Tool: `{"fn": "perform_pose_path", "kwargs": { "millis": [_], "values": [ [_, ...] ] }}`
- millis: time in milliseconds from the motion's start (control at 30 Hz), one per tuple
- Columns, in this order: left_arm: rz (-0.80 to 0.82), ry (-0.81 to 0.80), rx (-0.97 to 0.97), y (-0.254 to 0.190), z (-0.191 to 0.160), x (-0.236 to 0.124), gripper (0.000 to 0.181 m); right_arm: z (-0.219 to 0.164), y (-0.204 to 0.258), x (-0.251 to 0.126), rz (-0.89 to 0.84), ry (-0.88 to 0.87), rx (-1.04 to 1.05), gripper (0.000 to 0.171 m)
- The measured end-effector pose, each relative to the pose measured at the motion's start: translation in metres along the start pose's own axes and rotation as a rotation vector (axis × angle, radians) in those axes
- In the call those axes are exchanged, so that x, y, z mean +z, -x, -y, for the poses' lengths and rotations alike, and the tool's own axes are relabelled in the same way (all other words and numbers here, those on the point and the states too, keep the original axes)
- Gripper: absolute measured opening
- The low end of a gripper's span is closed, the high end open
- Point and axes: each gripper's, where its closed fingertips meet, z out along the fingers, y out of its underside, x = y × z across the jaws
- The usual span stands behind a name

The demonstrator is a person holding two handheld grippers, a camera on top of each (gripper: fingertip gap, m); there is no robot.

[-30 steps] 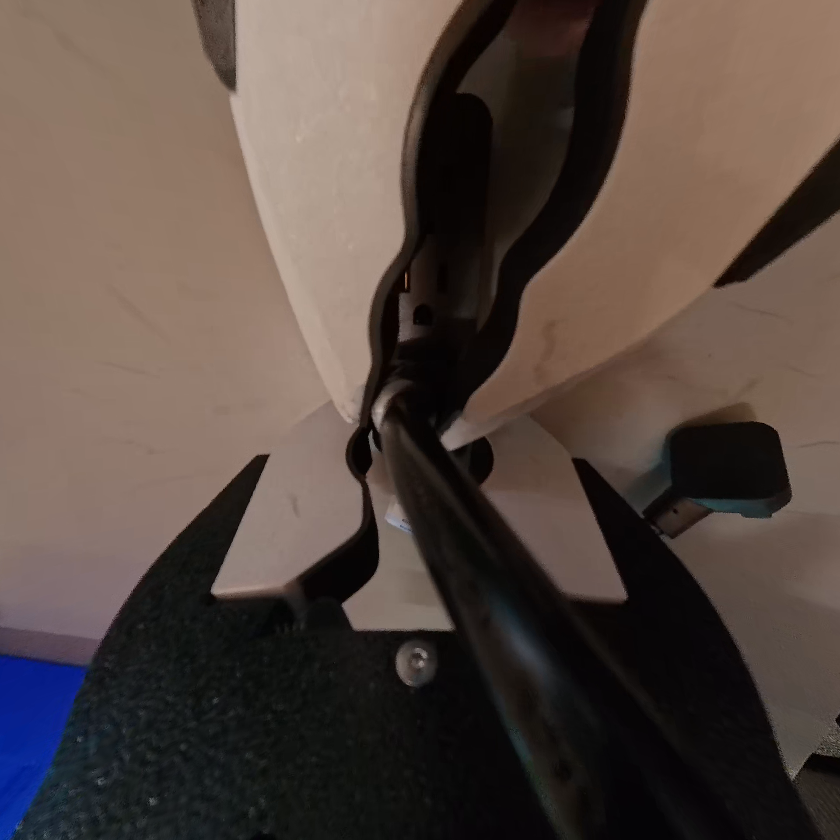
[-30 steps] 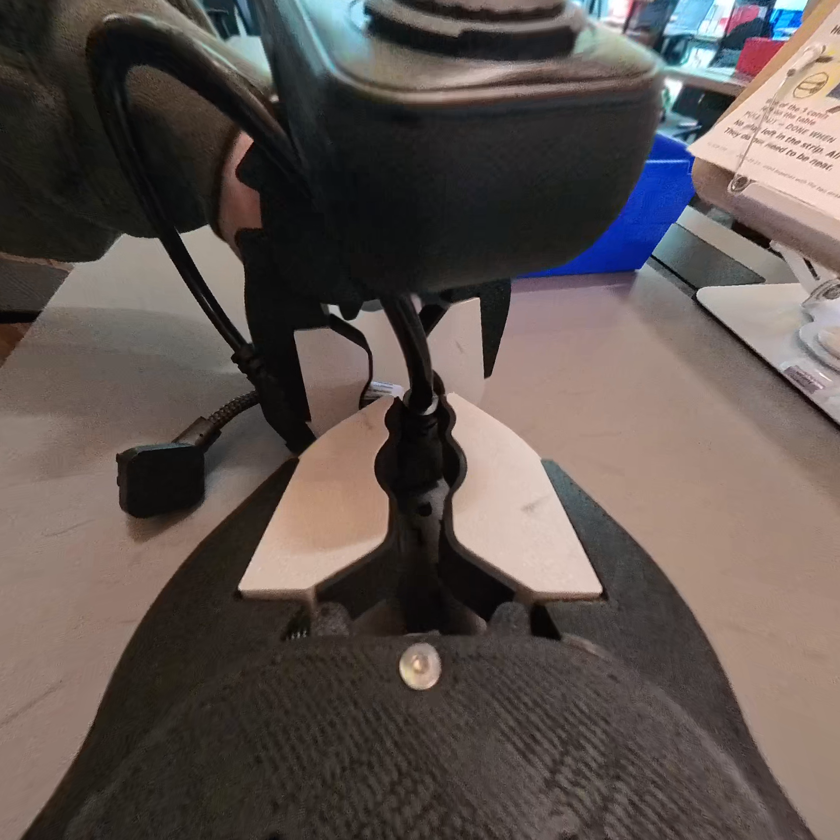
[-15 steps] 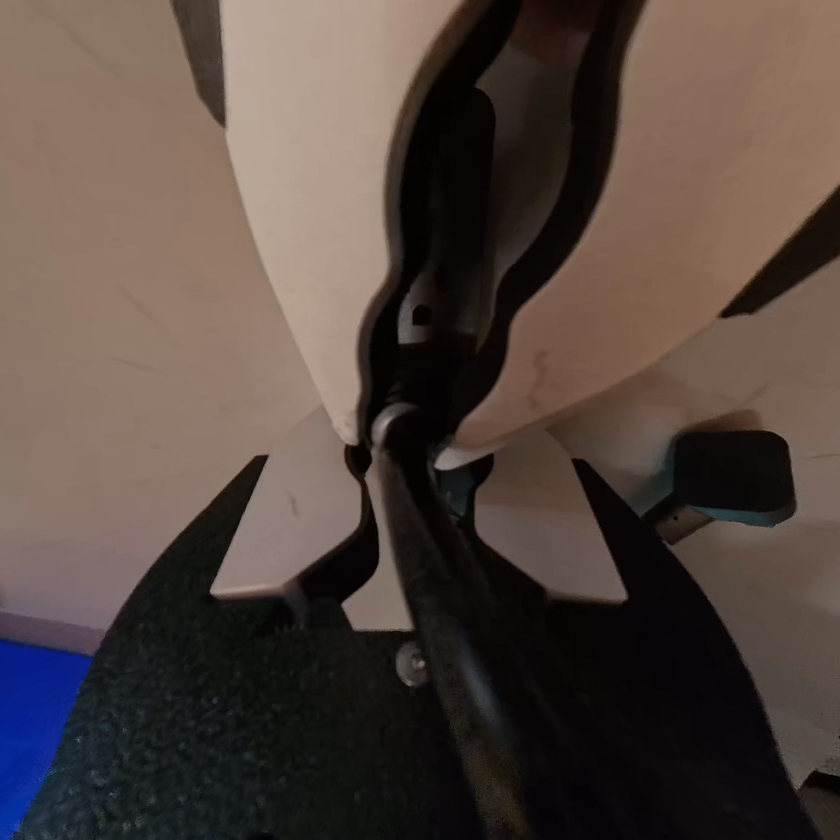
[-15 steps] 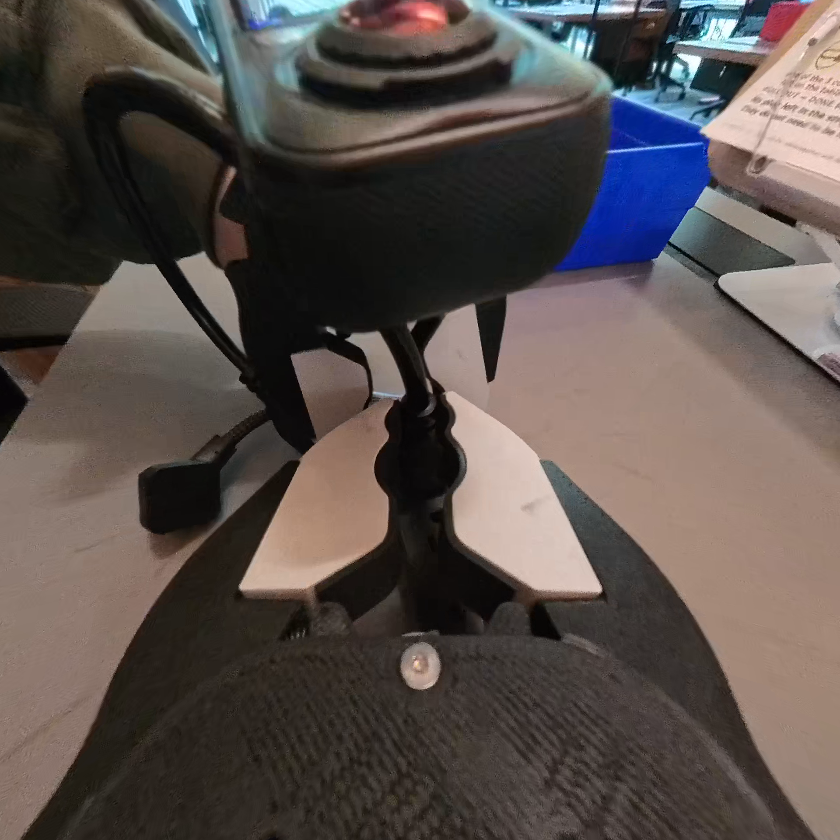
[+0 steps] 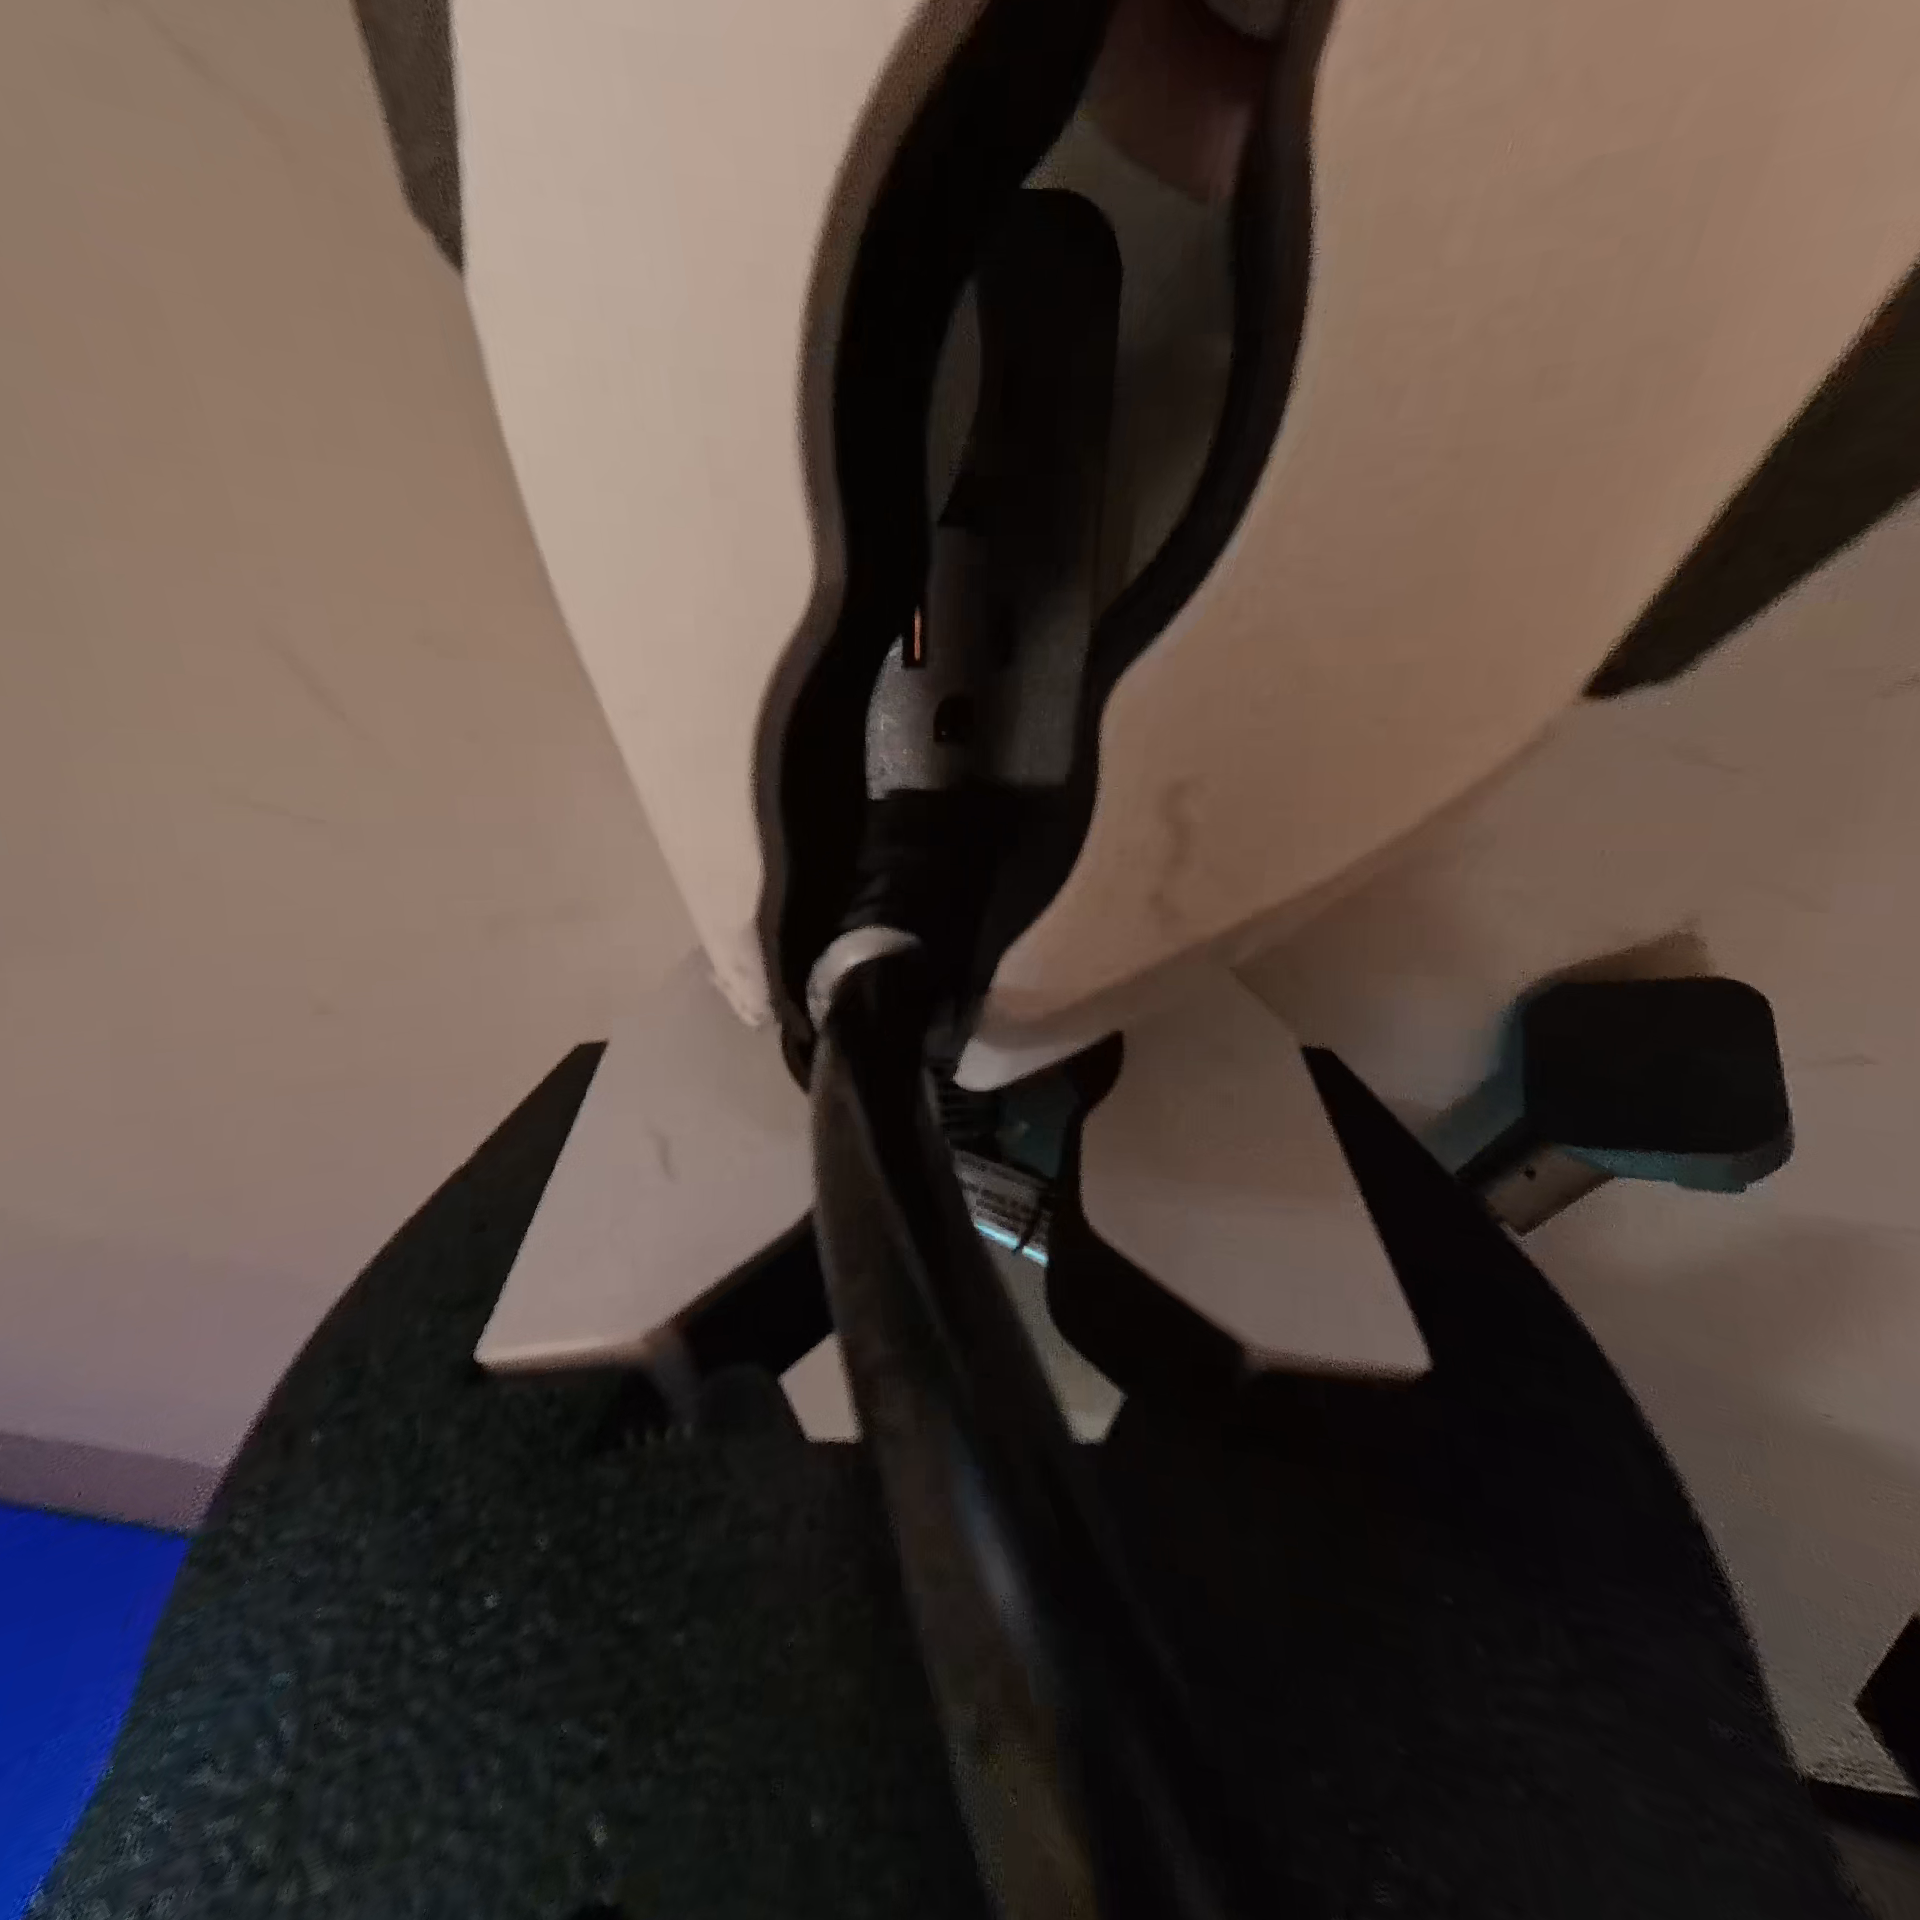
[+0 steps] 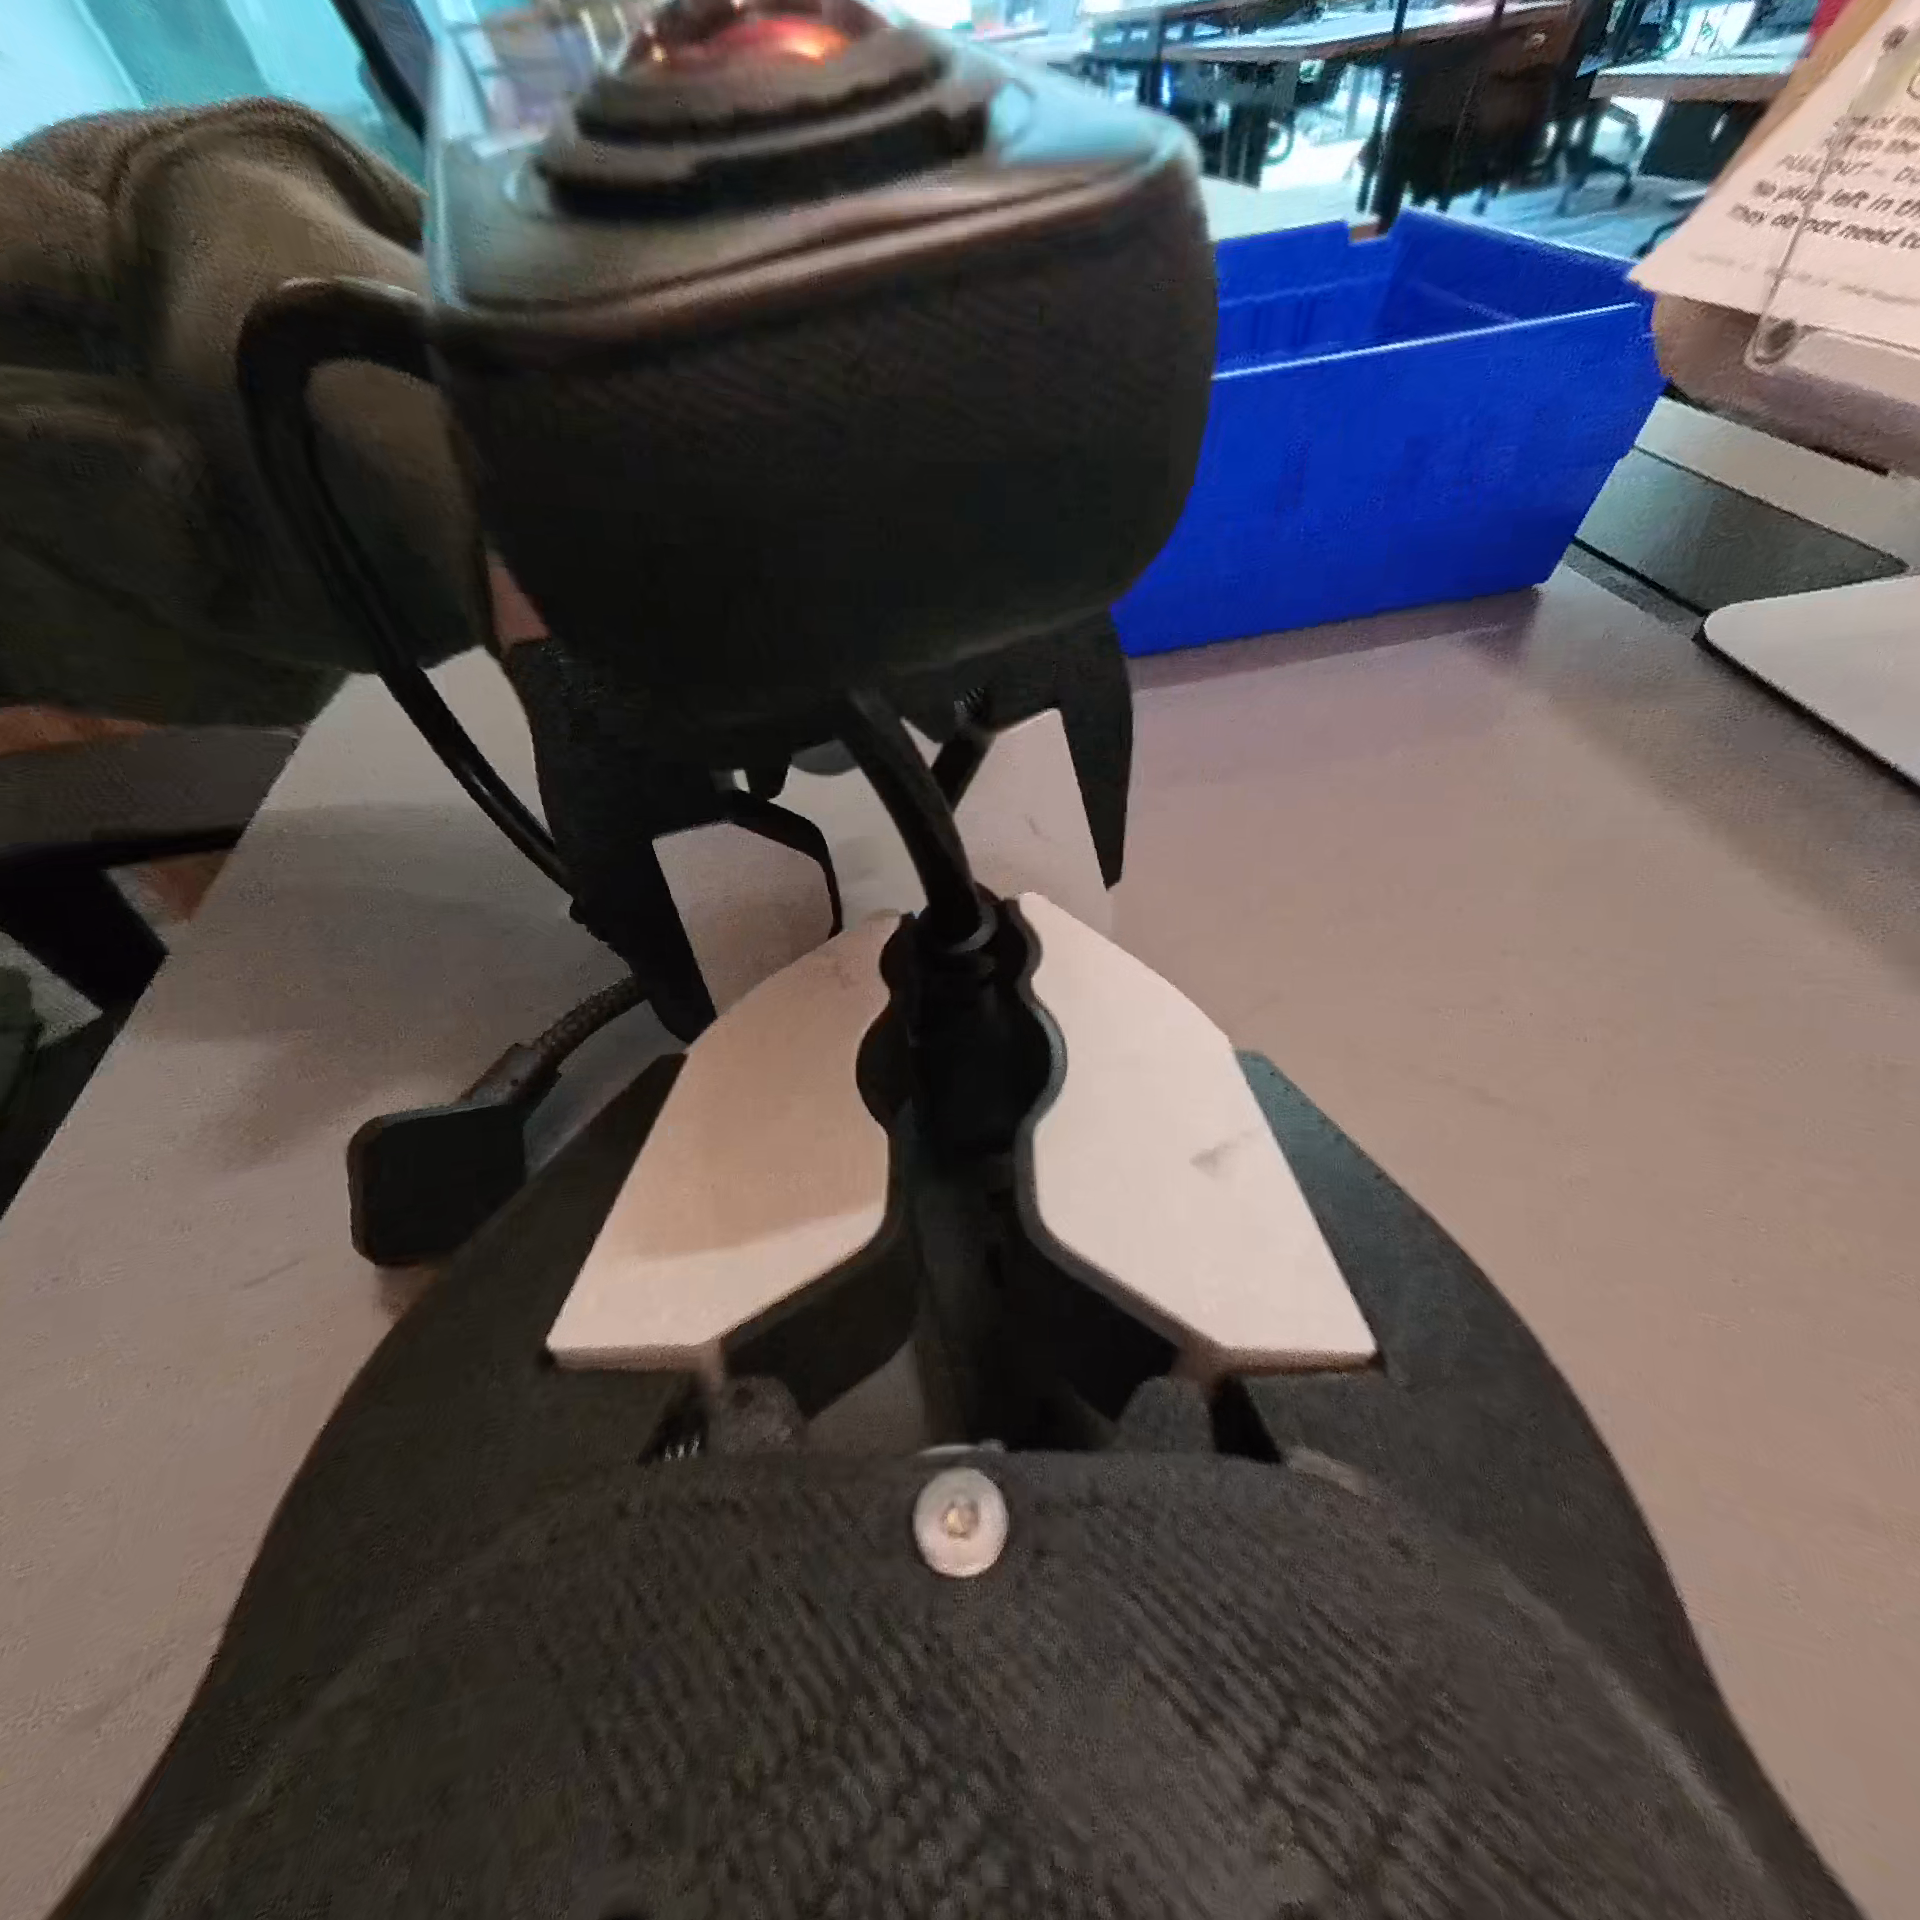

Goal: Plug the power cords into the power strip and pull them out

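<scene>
While both grippers meet above the table (image 6: 1455,935):
Right gripper (image 6: 961,1023): clamped on black plug (image 6: 956,1049), prongs visible in left view.
Left gripper (image 5: 940,1081): closed around power cord (image 5: 935,1351).
Second plug (image 6: 436,1179): loose on table, left.
Blue bin (image 6: 1403,436): behind.

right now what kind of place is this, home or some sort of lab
Probably a lab or shared workroom, not a home. Behind the grey table stand rows of desks and office chairs, a blue plastic bin sits on the table, and a clipped instruction sheet stands at right.
</scene>
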Motion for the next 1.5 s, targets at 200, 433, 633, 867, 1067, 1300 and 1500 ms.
{"fn": "perform_pose_path", "kwargs": {
  "millis": [200, 433, 633, 867, 1067, 1300, 1500],
  "values": [
    [-0.011, -0.018, 0.018, 0.0, -0.001, -0.003, 0.041, 0.003, 0.008, 0.005, 0.013, 0.023, -0.097, 0.014],
    [-0.013, -0.003, 0.047, 0.0, -0.001, -0.004, 0.04, 0.004, 0.013, 0.006, 0.007, 0.046, -0.136, 0.014],
    [-0.03, -0.05, 0.032, -0.01, 0.013, -0.01, 0.04, 0.06, -0.005, -0.022, -0.019, -0.272, -0.036, 0.014],
    [-0.006, -0.026, -0.038, 0.001, 0.009, -0.002, 0.041, 0.023, 0.003, -0.026, -0.058, -0.041, -0.137, 0.014],
    [0.006, -0.216, -0.19, 0.014, 0.011, -0.021, 0.05, 0.029, 0.029, -0.038, 0.068, -0.081, -0.228, 0.014],
    [0.045, -0.622, -0.342, 0.029, 0.026, -0.089, 0.071, 0.078, 0.073, -0.062, 0.129, -0.258, -0.233, 0.014],
    [0.196, -0.81, -0.446, 0.043, -0.005, -0.122, 0.075, 0.141, 0.079, -0.124, 0.0, -0.408, -0.158, 0.015]
  ]
}}
